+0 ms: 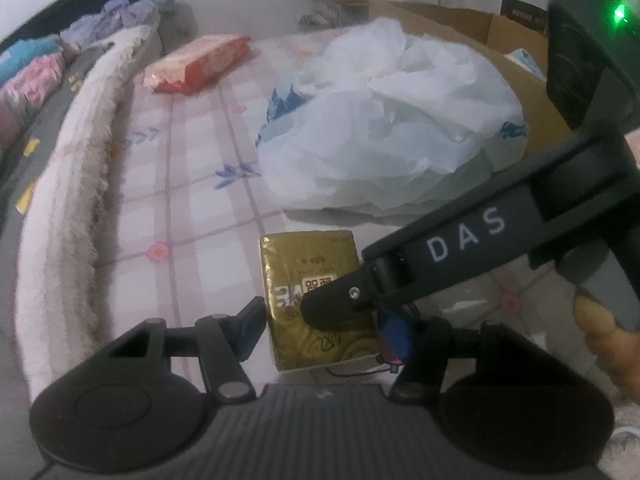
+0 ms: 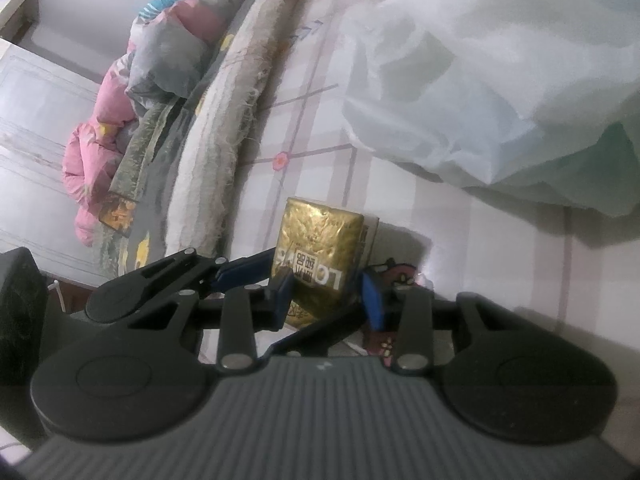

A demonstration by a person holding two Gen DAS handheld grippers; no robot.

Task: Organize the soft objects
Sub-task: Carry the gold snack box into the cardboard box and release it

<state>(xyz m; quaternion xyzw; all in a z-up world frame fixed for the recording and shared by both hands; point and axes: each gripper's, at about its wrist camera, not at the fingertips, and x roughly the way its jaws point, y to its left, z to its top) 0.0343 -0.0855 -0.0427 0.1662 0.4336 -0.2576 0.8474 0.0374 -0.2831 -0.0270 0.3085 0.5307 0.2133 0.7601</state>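
Note:
A gold-wrapped tissue pack (image 1: 308, 264) sits over the checked bed sheet (image 1: 192, 184), between both grippers. My left gripper (image 1: 320, 330) holds it across its width, with a blue pad against each side. The right gripper comes in from the right, and one black finger (image 1: 332, 304) lies over the pack's printed face. In the right wrist view the gold pack (image 2: 320, 248) stands between the pads of my right gripper (image 2: 326, 300), which is shut on it. A blue finger (image 2: 244, 270) of the left gripper touches its left side.
A crumpled white plastic bag (image 1: 392, 120) lies just beyond the pack. A red-orange packet (image 1: 200, 64) lies farther back, with cardboard boxes (image 1: 460, 28) behind. A rolled fringed blanket (image 1: 80, 160) and a colourful quilt (image 2: 112, 128) line the left. A person's hand (image 1: 600, 340) holds the right gripper.

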